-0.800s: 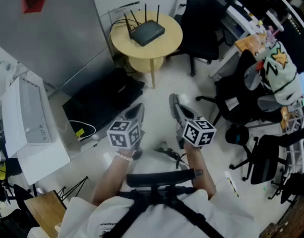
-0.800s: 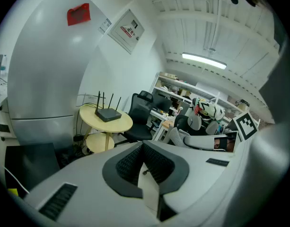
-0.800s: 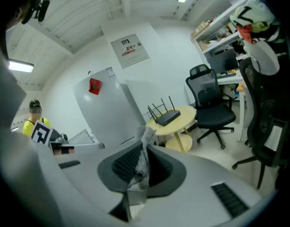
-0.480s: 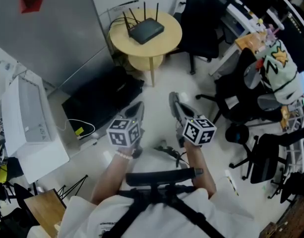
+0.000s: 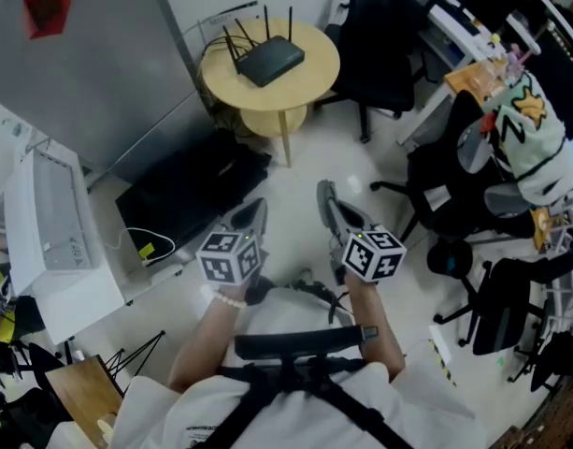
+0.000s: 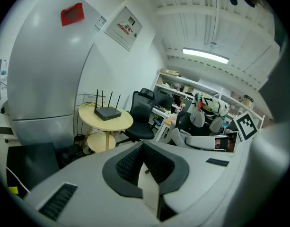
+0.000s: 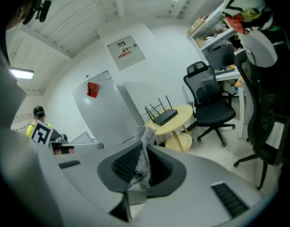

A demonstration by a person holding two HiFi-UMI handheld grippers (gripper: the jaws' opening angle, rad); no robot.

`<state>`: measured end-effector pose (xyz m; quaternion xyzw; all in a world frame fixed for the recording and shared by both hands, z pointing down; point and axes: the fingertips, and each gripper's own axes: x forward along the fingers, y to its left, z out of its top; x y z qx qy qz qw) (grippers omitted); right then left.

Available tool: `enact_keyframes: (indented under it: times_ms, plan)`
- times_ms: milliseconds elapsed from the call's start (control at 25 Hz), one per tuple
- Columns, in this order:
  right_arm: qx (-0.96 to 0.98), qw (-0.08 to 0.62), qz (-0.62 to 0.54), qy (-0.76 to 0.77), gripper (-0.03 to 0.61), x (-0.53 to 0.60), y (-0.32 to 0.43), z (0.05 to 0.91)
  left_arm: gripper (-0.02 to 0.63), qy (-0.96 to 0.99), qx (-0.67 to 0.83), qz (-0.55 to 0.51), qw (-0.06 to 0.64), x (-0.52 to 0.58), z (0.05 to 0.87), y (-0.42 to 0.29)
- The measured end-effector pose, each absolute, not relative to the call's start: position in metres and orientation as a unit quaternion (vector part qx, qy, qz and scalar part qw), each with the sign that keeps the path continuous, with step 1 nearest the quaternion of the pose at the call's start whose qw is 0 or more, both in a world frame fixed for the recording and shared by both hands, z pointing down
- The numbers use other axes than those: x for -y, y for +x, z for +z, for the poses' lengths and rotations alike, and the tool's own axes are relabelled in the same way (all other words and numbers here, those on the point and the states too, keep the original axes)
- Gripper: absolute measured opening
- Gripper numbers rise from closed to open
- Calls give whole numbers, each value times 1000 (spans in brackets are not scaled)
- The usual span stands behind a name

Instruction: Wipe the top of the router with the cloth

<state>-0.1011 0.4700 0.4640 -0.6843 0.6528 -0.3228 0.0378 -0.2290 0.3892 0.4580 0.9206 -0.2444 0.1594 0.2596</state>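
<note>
**Black router with four upright antennas point(image 5: 272, 61) set on a round table, well apart from both grippers**

At the far left of the head view a tall grey metal cabinet point(image 5: 90, 73) with a red label point(image 5: 48, 7) is seen. Below it stands a white box-shaped machine point(image 5: 52, 241). A flat black case point(image 5: 193, 190) is laid on the floor between that machine and the table.

The router is placed near the middle of the round pale-wood table point(image 5: 314, 80), with its antennas raised along the far side. A smaller round shelf point(image 5: 267, 120) is fixed under the top; what it carries cannot be made out.

The left gripper point(image 5: 253, 211) is held low over the floor in front of the person. In the left gripper view its jaws are pressed together and empty, and the router point(image 6: 108, 113) is seen far beyond them.

The right gripper point(image 5: 325, 199) is held just beside the left one. Its jaws are clenched on a grey fluffy cloth point(image 7: 144, 157), a tuft of which stands up past the jaw tips. The router point(image 7: 164, 117) is again seen well beyond.

Right of the table a black office chair point(image 5: 384, 45) is parked. Further right, another chair is draped with a white patterned garment point(image 5: 520, 134).
</note>
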Motion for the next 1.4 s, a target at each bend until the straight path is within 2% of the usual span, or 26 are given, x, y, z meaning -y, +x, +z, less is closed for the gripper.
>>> enact_keyframes:
  times_ms: [320, 680, 1040, 1400]
  plan:
    - [-640, 61, -348, -683, 35, -494, -58, 486, -3, 911, 268, 164, 267, -398, 469, -209]
    - [-647, 62, -344, -678, 37, -451, -30, 491, -3, 914, 258, 162, 269, -361, 478, -163]
    - [-645, 44, -345, -680, 37, -367, 22, 494, -3, 915, 241, 153, 284, -270, 483, -95]
    - [-661, 29, -349, -664, 37, -247, 50, 486, -3, 910, 256, 155, 288, -157, 479, -66]
